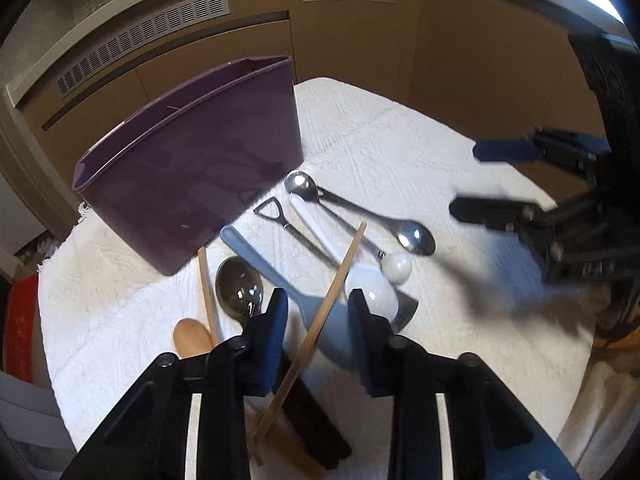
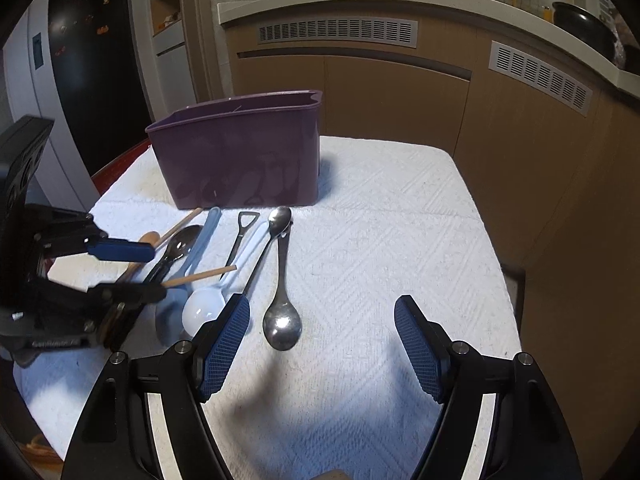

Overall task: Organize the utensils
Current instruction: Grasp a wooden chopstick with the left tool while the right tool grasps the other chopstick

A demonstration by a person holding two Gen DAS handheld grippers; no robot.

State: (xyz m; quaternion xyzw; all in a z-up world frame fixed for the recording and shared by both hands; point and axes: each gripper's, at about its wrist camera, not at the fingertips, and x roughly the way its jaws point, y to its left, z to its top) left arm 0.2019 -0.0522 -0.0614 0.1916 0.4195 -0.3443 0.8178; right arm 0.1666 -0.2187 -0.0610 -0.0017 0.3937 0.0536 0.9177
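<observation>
A purple utensil holder [image 1: 192, 168] [image 2: 240, 156] stands at the back of the white towel [image 2: 380, 240]. Several utensils lie in front of it: a steel spoon [image 2: 282, 320] [image 1: 416, 238], a white plastic spoon [image 2: 204, 312] [image 1: 370, 288], a pale blue spatula [image 1: 304, 304], a dark spoon [image 1: 240, 292], a wooden spoon [image 1: 192, 338]. My left gripper [image 1: 318, 306] [image 2: 132, 272] is open, its jaws on either side of a wooden chopstick [image 1: 316, 328] [image 2: 200, 276] lying slantwise over the spatula. My right gripper [image 2: 320, 316] [image 1: 468, 178] is open and empty, above the towel right of the steel spoon.
A bottle opener [image 2: 240, 232] and a metal stick with a white ball end [image 1: 396, 266] lie among the utensils. Brown cabinets with vents [image 2: 400, 80] stand behind the table. A dark fridge [image 2: 88, 60] is at the left.
</observation>
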